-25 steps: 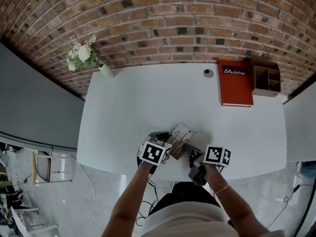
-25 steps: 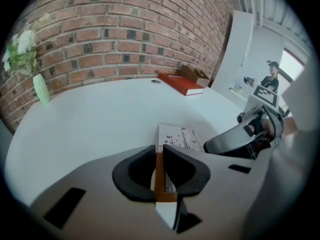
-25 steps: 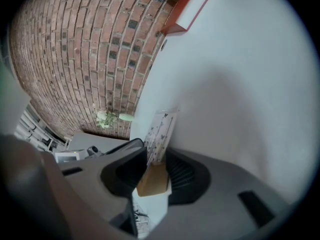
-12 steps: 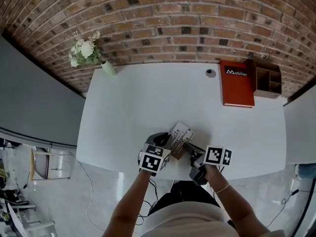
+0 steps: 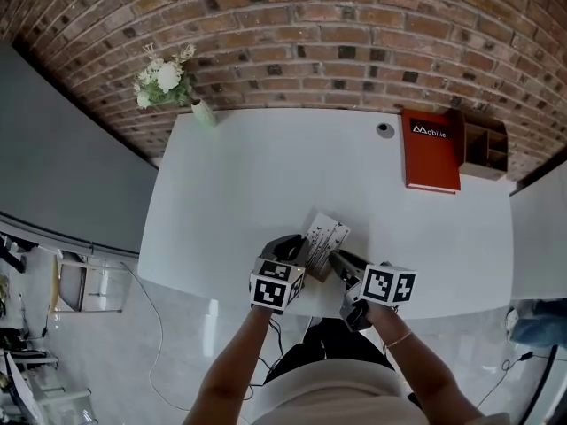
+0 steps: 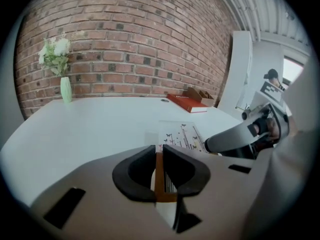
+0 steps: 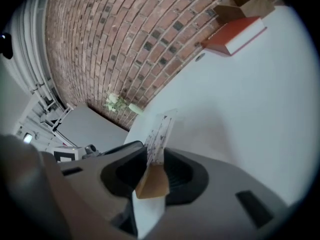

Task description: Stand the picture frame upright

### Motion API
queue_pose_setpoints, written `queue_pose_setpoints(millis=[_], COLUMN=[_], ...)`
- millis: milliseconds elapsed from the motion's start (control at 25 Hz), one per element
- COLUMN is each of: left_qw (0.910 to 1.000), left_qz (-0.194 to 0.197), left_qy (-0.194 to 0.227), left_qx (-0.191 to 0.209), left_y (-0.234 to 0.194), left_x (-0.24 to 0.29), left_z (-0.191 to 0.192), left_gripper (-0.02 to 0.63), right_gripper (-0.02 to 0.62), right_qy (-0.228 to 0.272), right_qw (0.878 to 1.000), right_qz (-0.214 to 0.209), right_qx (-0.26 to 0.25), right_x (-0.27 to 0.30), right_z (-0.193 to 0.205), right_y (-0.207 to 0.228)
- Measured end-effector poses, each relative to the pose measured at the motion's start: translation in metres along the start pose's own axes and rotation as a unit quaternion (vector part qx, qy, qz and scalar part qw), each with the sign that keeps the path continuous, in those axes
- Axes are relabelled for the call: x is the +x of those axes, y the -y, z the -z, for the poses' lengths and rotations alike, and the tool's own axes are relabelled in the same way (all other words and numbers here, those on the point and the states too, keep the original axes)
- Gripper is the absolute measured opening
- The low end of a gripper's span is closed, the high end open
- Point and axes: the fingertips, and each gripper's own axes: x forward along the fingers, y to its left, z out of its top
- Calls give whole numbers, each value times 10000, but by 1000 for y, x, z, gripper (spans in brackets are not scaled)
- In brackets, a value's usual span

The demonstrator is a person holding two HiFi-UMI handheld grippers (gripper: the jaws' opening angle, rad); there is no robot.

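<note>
Left tongs [image 6: 158, 152]: nearly closed, pads clamped on the thin brown edge of the picture frame [image 6: 182, 136], a clear-fronted panel over a white print with small black butterflies and lines of text. Right tongs [image 7: 156, 154]: also pinched, on a brown card flap at the same frame's near end. The panel runs edge-on out between the pads. Can't tell if that flap is the back stand or just the backing.

Hidden: in the head view both marker cubes and the tongs bodies cover the frame's near end. Only the far half shows, sticking out ahead between the two tongs. Can't tell whether its lower edge touches the white desk [image 5: 248, 184]. It looks tilted, neither flat nor clearly upright. Print text too small to read.

Further out:
- Far ahead and right of the tongs, a red book [image 5: 431, 149] with white lettering lies flat.
- A brown wooden organiser box [image 5: 485, 144] sits just beside the book's right side.
- A small round grey grommet [image 5: 384, 130] is just left of the book.
- Far ahead-left, a pale green vase of white flowers [image 5: 168, 82] stands at the desk corner by the red brick wall [image 5: 337, 34].
</note>
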Motion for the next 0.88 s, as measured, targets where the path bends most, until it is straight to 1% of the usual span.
queue_pose_setpoints(millis=[240,440,680,880], left_qw=[9998,9995,9986,9978], left_qz=[-55,-103,-217,-289], left_qy=[111,244,472,597], left_qx=[-136,-159,-98,-58], left_y=[-3,-6,-9,-8], left_x=[-10,-19,-34,-48], left_z=[3,7,8,12], left_gripper=[40,40,38,38], right_gripper=[103,103,103,103], right_qy=[31,126,347,397], right_qw=[9965,9894,9715,9574], right_qz=[98,168,258,315], right_qx=[-824,-1434,-2330,-2844], right_x=[0,0,-2,-6], right_z=[2,6,9,20], right_y=[-11,-20,-40,-49])
